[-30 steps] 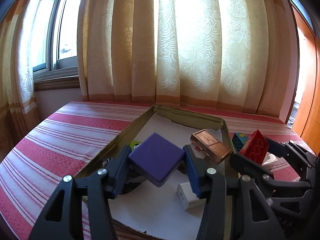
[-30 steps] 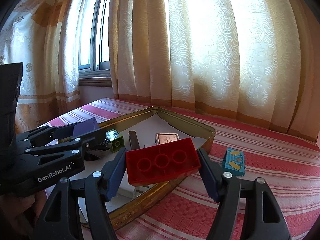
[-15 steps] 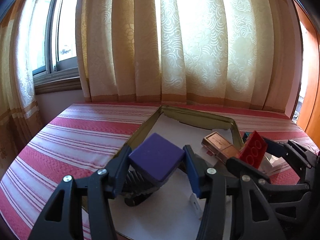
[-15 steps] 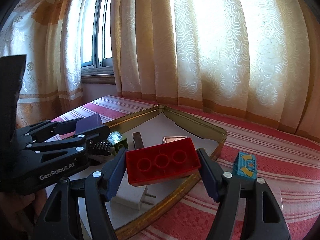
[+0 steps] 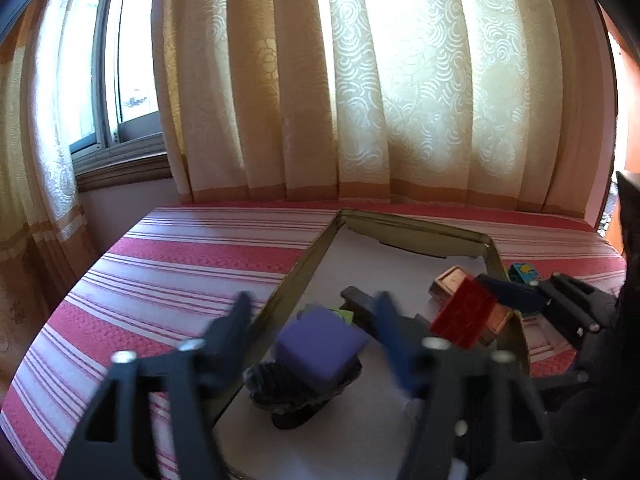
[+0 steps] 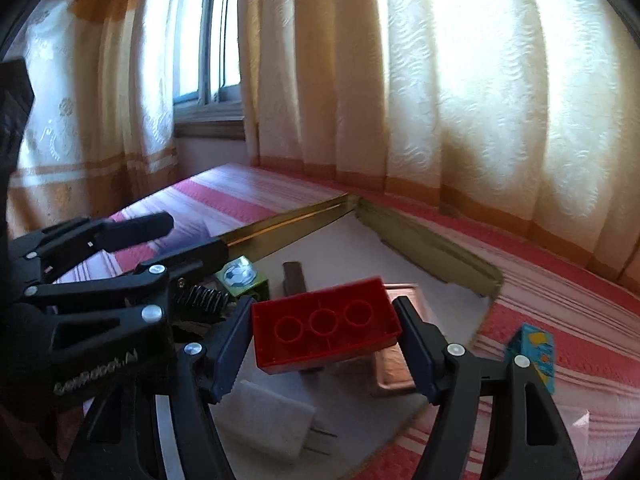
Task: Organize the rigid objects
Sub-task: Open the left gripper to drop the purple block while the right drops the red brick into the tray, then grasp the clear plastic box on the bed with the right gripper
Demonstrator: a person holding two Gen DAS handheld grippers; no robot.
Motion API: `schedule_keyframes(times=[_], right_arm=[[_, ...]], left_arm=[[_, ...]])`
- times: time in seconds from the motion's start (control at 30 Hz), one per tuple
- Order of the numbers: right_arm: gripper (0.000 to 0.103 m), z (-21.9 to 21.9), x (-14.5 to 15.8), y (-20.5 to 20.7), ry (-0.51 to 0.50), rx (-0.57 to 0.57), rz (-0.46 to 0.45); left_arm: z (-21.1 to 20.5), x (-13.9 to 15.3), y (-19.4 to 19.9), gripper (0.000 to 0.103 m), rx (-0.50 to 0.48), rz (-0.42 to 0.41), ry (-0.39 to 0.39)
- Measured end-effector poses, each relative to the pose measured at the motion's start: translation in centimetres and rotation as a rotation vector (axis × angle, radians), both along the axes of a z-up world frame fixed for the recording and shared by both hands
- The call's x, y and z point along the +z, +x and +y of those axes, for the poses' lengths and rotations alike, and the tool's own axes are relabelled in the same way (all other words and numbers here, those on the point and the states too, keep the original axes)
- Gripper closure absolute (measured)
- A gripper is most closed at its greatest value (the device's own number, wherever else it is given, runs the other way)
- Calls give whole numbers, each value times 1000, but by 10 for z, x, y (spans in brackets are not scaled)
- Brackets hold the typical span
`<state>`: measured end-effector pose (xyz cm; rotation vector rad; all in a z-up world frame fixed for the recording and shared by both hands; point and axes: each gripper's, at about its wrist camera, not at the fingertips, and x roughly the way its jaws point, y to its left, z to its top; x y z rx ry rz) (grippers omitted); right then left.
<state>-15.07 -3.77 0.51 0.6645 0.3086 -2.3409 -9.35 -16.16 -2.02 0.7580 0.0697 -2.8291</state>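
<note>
The jaws of the left gripper [image 5: 316, 332] stood wide apart, blurred, with the purple block [image 5: 320, 350] loose between them and touching neither; the block sat on a dark ridged object [image 5: 280, 384] inside the gold-rimmed tray [image 5: 288, 276]. The jaws of the right gripper [image 6: 324, 344] were clamped on the red brick [image 6: 326, 326], its hollow underside with three rings facing the camera, held above the tray's white floor. Everything else is placed from that tray. Inside it lay a copper-coloured case [image 6: 394, 364] under the brick, a dark flat bar [image 6: 294, 276] toward the middle, a green cube [image 6: 242, 278] with a football picture near the left rim, and a white plug adapter [image 6: 272, 420] at the near end. Outside the right rim, a small blue box [image 6: 536, 352] stood on the red-striped surface [image 5: 180, 264]. Beyond the tray's far rim hung cream curtains [image 5: 360, 80].
</note>
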Motion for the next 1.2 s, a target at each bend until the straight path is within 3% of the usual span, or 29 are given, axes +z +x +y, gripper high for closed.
schedule_keyframes(times=[0.07,0.17,0.37,0.5,0.63,0.8,1.2], right_arm=[[21,-6,-3,-1,19,6,-7],[21,-4,-3,5,17,9,11],[20,32,0,10,-5,-69,18],[19,74,-2,11,-28,-153,-7],[17,124,-12,3,-11,-322,-22],[15,168,-26,-20,5,-451,-119],[14,169,-45,-39,63,-428,-266]], left_arm=[[0,2,4,4,19,17,-13],[0,6,9,3,29,30,-12],[-5,12,21,0,62,60,70],[14,13,23,0,20,64,82],[46,15,22,0,-47,64,77],[91,14,16,0,-134,48,41],[129,3,-7,0,-167,-15,28]])
